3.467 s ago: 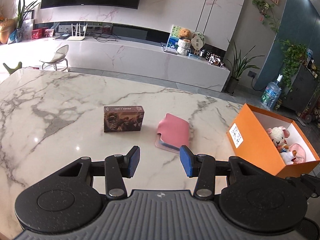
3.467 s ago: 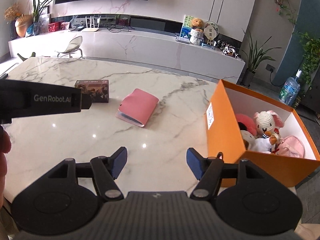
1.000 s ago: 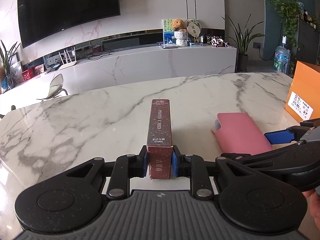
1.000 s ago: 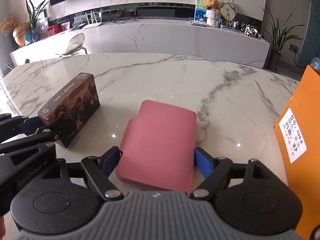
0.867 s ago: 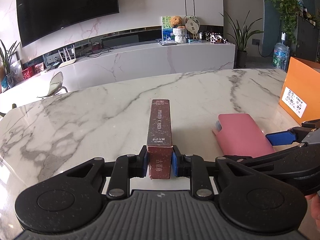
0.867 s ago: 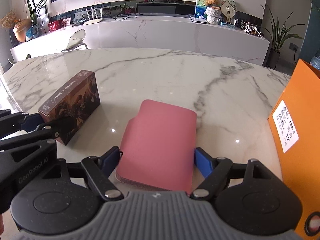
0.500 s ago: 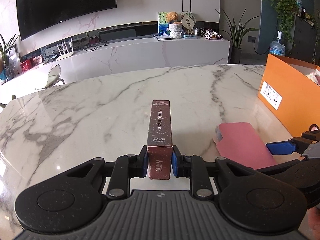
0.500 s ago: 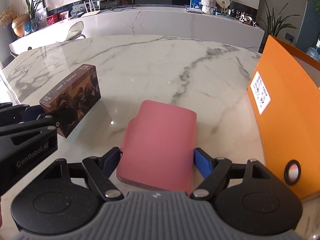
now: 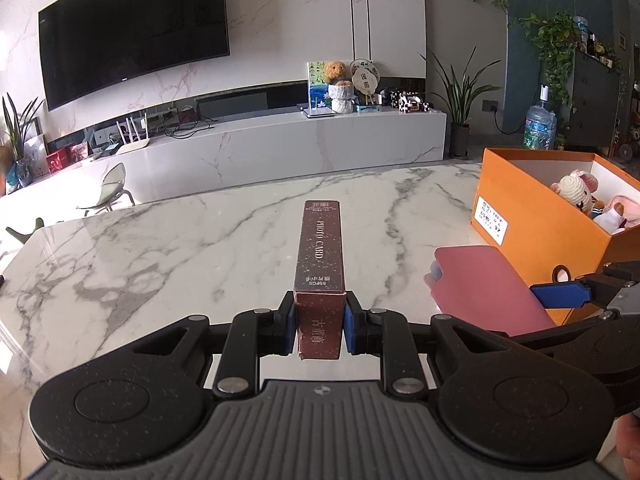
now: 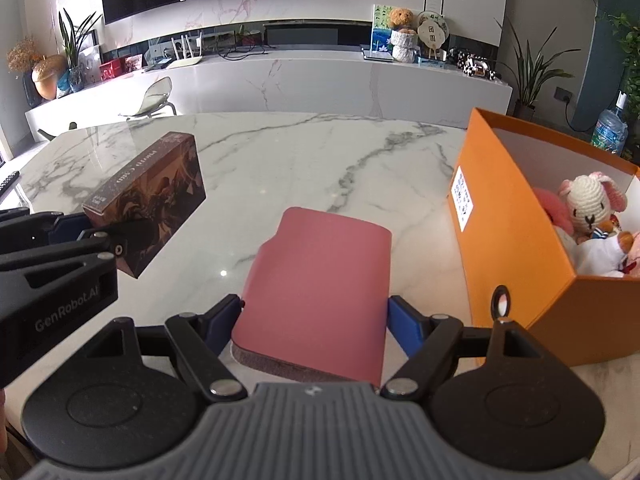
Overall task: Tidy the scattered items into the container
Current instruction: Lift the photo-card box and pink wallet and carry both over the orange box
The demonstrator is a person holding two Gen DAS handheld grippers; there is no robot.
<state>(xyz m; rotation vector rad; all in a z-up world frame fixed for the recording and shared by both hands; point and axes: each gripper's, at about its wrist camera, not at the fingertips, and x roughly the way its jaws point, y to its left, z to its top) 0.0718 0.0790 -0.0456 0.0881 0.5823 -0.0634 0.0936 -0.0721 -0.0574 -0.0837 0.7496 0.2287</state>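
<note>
Several plush toys (image 10: 592, 204) inside orange box (image 10: 516, 248).

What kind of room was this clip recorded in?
Most likely a home living room: a large curved TV hangs on a marble-look wall above a long low media console, with potted plants beside it. The work happens on a marble-topped table.

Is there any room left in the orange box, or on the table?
The orange box is crowded at its near end with a knitted bunny and other soft toys; its far end looks bare. The marble table is bare beyond the held card box and pink wallet.
</note>
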